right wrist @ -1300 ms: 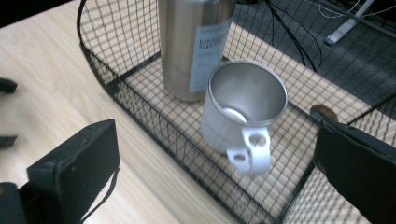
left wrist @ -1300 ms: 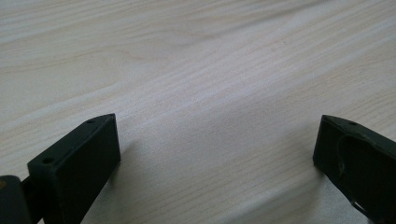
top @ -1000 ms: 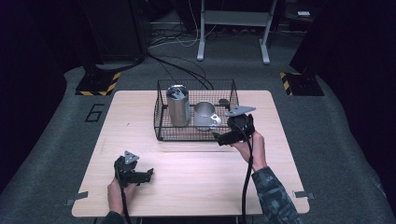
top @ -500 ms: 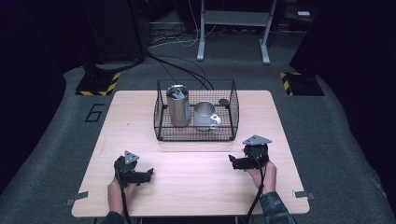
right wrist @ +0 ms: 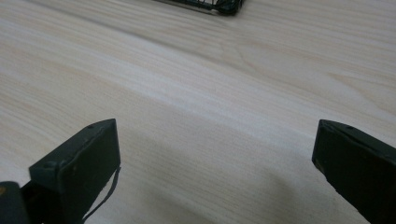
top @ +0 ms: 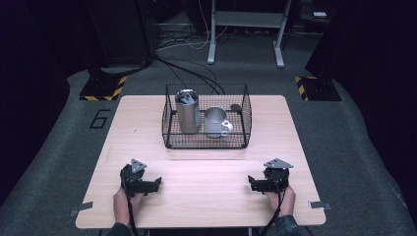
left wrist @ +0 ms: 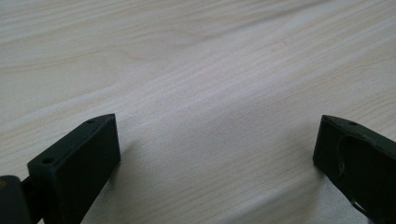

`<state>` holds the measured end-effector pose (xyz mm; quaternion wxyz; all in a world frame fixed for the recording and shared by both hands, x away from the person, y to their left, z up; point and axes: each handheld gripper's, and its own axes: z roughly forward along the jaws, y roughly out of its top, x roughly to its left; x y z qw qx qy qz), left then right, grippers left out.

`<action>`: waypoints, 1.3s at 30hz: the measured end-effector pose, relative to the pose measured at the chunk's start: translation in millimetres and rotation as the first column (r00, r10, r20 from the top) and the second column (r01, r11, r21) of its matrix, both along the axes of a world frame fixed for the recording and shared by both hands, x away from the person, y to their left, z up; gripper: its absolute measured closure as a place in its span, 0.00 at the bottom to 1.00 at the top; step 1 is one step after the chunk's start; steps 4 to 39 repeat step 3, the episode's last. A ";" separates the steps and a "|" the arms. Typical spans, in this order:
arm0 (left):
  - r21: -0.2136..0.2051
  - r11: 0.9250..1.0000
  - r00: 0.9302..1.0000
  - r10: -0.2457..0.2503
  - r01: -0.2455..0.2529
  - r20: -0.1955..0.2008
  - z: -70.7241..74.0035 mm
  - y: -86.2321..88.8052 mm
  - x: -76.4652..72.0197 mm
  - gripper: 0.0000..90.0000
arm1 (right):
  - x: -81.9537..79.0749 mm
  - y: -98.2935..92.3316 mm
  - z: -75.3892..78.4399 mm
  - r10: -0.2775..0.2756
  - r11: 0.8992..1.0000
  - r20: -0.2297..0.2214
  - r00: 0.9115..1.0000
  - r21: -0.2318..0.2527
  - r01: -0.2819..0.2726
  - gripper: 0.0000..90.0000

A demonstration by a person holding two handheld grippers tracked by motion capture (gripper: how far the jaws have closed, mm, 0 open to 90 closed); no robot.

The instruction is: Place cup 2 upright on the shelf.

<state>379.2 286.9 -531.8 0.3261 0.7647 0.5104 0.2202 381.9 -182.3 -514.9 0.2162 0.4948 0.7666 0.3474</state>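
Pale wood makes up the counter (top: 206,196), the biggest thing here, standing on grey carpet. Toward its far middle sits a black wire basket (top: 169,132), the landmark for everything else. Inside the basket, at its left, a tall steel tumbler (top: 187,111) stands upright; just beside it to the right stands a shorter steel mug (top: 215,122) with its handle turned toward the basket's near right corner. A small dark round thing lies in the basket's far right corner, too small to tell what it is. Well apart from the basket, near the counter's front edge and to the basket's near left, the left gripper (top: 156,184) rests low on the wood in the person's hand, pointing toward the counter's middle. In the left gripper view its two black jaws stand wide apart with nothing between them but bare wood grain. To the basket's near right, equally far from it, the right gripper (top: 251,183) lies in the other hand, also pointing inward. The right gripper view shows its jaws spread wide and holding nothing, with a corner of the basket (right wrist: 219,5) at the top edge.
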 end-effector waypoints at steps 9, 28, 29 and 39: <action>0.000 1.000 1.000 0.000 0.000 0.000 0.0 0.0 0.0 0.00 | -1.1 0.0 -4.6 0.005 1.000 0.002 1.000 -0.017 -0.005 0.00; 0.000 1.000 1.000 0.000 0.000 0.000 0.0 0.0 0.0 0.00 | -1.1 0.0 -4.6 0.005 1.000 0.002 1.000 -0.017 -0.005 0.00; 0.000 1.000 1.000 0.000 0.000 0.000 0.0 0.0 0.0 0.00 | -1.1 0.0 -4.6 0.005 1.000 0.002 1.000 -0.017 -0.005 0.00; 0.000 1.000 1.000 0.000 0.000 0.000 0.0 0.0 0.0 0.00 | -1.1 0.0 -4.6 0.005 1.000 0.002 1.000 -0.017 -0.005 0.00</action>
